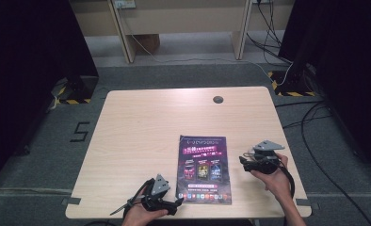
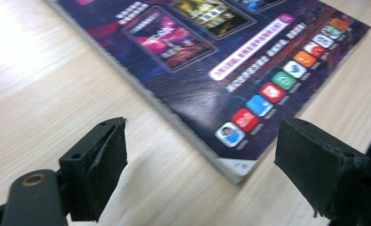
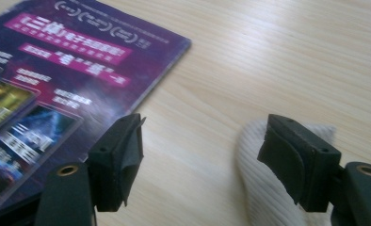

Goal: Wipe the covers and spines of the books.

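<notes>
A magazine (image 1: 204, 169) with a purple cover lies flat on the wooden table (image 1: 141, 136), near the front edge. My left gripper (image 1: 178, 203) rests low by its near left corner, pointing toward it. In the left gripper view the left gripper (image 2: 202, 136) is open and the magazine (image 2: 212, 61) has that corner lying between the jaws, untouched. My right gripper (image 1: 244, 160) is held just right of the magazine, aimed at its right edge. In the right gripper view the right gripper (image 3: 202, 129) is open over bare wood, with the magazine (image 3: 70, 70) to its left.
A round cable hole (image 1: 218, 99) sits near the table's far edge. A pale ribbed piece of fabric (image 3: 263, 193) lies under the right jaw in the right gripper view. Cables (image 1: 315, 141) trail over the floor on the right, and wooden furniture legs (image 1: 127, 37) stand behind.
</notes>
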`<state>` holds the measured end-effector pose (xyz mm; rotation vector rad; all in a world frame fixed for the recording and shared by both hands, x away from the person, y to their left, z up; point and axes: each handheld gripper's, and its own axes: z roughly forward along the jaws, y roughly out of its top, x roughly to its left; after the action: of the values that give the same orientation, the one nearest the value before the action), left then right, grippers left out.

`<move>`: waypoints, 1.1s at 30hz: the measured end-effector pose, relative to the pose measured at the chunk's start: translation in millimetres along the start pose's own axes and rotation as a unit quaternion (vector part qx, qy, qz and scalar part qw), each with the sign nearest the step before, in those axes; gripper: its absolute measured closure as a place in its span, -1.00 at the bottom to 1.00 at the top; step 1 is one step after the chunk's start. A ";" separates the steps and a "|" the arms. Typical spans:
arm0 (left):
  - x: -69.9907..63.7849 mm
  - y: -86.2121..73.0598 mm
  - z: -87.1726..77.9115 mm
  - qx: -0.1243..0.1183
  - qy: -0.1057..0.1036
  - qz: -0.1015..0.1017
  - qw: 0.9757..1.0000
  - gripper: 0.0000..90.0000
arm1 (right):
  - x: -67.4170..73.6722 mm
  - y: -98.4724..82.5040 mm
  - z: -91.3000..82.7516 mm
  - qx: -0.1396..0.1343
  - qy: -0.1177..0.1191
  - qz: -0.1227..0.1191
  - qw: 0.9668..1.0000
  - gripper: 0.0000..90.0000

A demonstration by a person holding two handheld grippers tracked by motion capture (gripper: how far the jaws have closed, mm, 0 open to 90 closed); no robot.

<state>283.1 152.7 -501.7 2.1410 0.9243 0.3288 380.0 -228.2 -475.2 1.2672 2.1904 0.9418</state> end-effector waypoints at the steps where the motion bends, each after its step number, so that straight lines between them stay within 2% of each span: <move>1: 2.1 -1.0 -0.8 -0.003 0.003 -0.003 1.000 -0.63 | -2.5 -1.5 -1.7 0.005 -0.007 -0.001 1.000 -0.38; 6: 10.9 -3.8 -2.2 0.006 0.015 0.002 1.000 -0.63 | -14.5 -8.0 -7.3 0.018 -0.031 -0.006 0.999 -0.38; 11: 18.3 -4.4 -2.3 0.010 0.024 -0.004 1.000 -0.63 | -25.1 -13.9 -10.5 0.026 -0.051 0.009 0.998 -0.31; 15: 19.2 -4.4 -2.4 0.011 0.024 -0.006 1.000 -0.63 | -31.0 -18.6 -8.8 0.038 -0.050 0.019 0.998 -0.24; 21: 20.1 -5.1 -2.4 0.018 0.025 -0.007 0.999 -0.64 | -36.8 -23.2 -6.6 0.052 -0.051 0.022 0.997 -0.09; 29: 19.4 -5.4 -2.1 0.021 0.024 -0.008 0.999 -0.64 | -44.1 -29.3 -1.1 0.067 -0.033 0.036 0.997 0.08; 33: 18.6 -5.5 -1.4 0.023 0.023 -0.007 0.999 -0.64 | -43.5 -30.4 -0.1 0.067 -0.018 0.036 0.997 0.29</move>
<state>292.8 169.1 -506.0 2.1759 0.9806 0.3551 383.5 -276.9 -496.1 1.4227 2.2258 0.8037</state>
